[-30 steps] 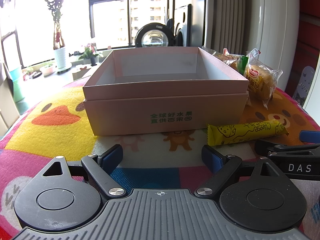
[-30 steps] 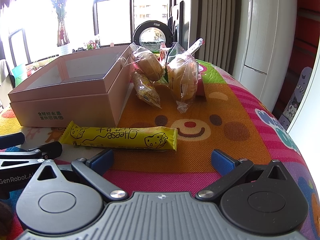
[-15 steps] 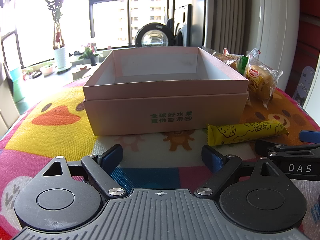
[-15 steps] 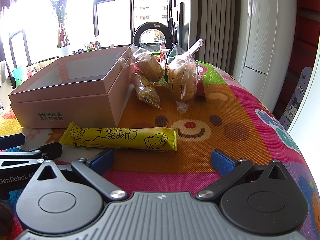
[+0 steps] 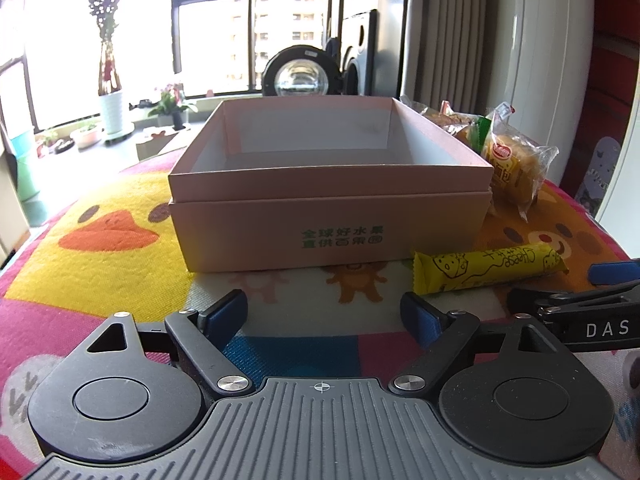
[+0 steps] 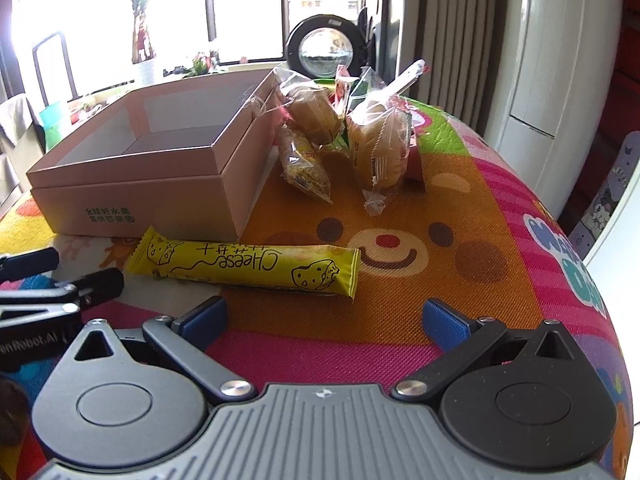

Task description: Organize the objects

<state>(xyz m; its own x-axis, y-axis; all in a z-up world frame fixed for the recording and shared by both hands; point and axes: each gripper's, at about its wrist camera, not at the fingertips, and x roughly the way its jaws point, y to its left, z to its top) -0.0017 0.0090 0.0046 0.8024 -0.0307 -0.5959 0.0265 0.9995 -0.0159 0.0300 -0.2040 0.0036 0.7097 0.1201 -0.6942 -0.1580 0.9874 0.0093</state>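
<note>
Pink box (image 5: 332, 216) empty, cheese bar (image 6: 244, 266) beside it, right gripper (image 6: 324, 318) spread

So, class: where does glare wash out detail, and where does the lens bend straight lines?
Left wrist view: the window at upper left is blown out white; the box stays sharp. Right wrist view: the same glare at upper left, and the white cabinet edge bows in a curve.

Strong daylight pours through the tall dark-framed windows (image 5: 216, 28) at 11 o'clock, blowing out the panes in both views. The open pink cardboard box (image 5: 328, 196) shades its own interior. Fisheye distortion bends the edges; the colourful cartoon-print cloth (image 6: 460, 280) stays sharp and evenly lit.
</note>
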